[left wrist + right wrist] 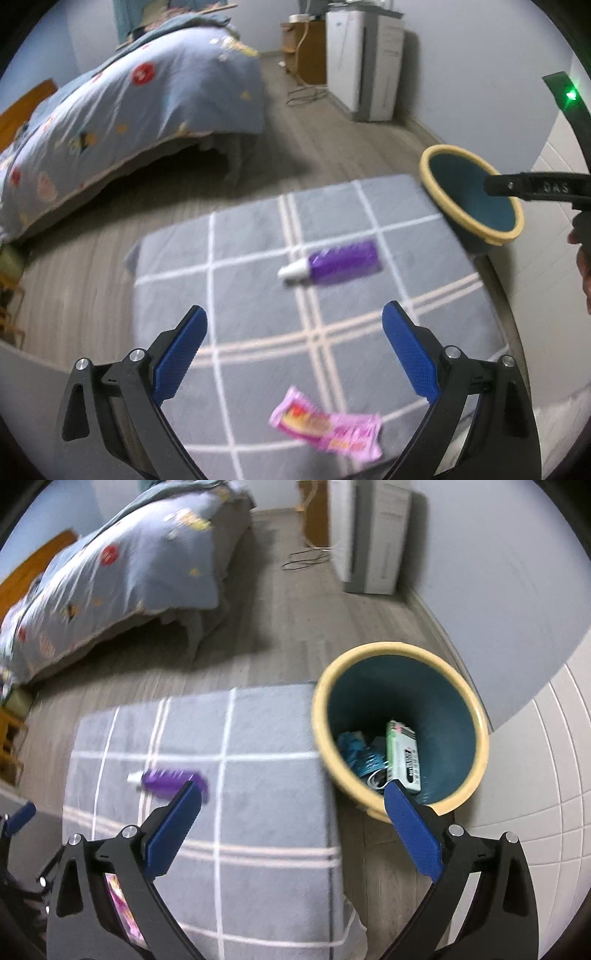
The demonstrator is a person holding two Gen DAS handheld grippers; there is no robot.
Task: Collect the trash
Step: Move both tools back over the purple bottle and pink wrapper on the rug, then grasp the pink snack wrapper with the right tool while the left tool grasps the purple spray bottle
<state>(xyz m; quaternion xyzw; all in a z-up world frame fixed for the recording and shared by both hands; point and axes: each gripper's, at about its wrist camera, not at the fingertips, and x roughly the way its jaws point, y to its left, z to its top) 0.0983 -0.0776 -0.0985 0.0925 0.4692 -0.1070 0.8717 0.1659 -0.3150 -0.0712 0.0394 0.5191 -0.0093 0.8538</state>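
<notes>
Bedroom rug (258, 229) holds a purple tube (334, 263) and pink wrapper (327, 424) beside the bin (399, 723), so both the left gripper (293, 325) and right gripper (291, 801) hang empty, jaws wide apart.

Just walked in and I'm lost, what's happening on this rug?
A person is collecting trash with two handheld grippers. Both the left gripper and right gripper are open and empty. A purple tube and a pink wrapper lie on the grey rug. The bin beside the rug already holds some trash.

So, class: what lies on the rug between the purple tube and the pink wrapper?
Only bare rug; the left wrist view shows nothing between purple tube and pink wrapper.
</notes>
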